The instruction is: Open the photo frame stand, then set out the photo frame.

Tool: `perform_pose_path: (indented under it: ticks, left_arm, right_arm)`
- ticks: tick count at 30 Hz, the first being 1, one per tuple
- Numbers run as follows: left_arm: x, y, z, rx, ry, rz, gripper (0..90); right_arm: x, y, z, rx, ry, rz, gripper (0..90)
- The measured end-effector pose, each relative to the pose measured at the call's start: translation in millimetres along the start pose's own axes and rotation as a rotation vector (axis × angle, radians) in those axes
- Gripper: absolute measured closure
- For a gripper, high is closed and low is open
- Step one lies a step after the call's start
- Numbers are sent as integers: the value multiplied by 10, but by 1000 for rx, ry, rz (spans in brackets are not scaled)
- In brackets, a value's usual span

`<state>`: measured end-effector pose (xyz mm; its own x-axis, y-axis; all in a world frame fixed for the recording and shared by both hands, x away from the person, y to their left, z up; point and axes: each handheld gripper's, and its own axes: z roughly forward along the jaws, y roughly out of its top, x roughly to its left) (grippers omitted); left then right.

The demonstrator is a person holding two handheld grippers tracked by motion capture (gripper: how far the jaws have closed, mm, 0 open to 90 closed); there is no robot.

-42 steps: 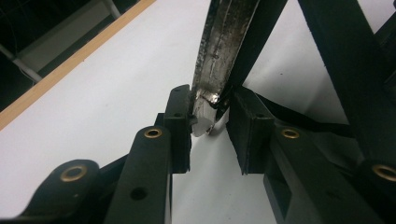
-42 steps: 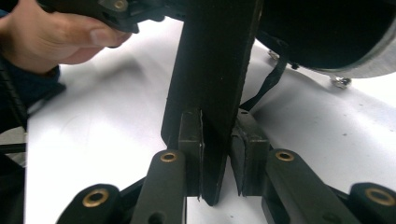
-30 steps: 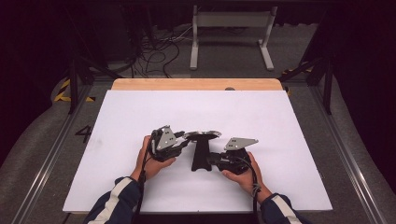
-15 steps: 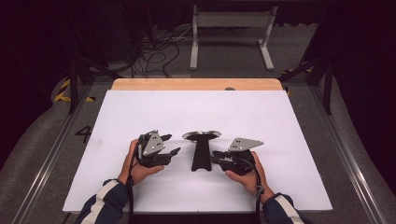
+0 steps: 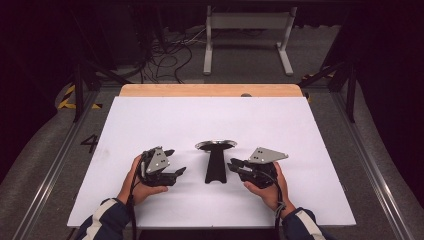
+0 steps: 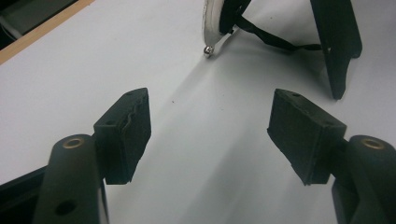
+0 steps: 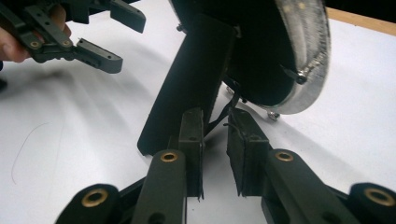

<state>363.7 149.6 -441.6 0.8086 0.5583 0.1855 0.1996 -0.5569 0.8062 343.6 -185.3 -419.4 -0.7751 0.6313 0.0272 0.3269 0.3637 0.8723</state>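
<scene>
Stand sits mid-sheet, between the grippers, far from every edge. Left gripper is wide, just been opening, nothing between the pads, bare sheet around it. Right gripper is narrow (only a thin cable near the gap; grip unclear), tips beside the stand's foot.

Black stand with silver-rimmed disc just beyond nearly closed tool
</scene>
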Motion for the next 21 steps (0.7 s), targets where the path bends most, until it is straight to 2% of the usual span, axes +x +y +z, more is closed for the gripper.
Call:
perform_pose_path:
  ticks: [2,4,5,12,15,21]
  left_arm:
    - [9,-6,14,5,6,3,297]
    - [24,-15,16,-7,32,-2,296]
    - [45,-20,20,-15,35,-16,297]
    - [59,-8,70,-17,28,-13,299]
    - [66,58,160,-19,40,-3,311]
    - [91,205,310,-50,11,-33,323]
  right_arm:
    - [11,9,1,-6,3,-3,774]
    - [21,13,3,-8,2,-6,777]
    - [27,14,8,-10,4,-3,778]
    - [100,26,44,-7,-1,-12,832]
    - [168,32,82,1,3,-31,857]
    - [264,29,122,5,4,-39,884]
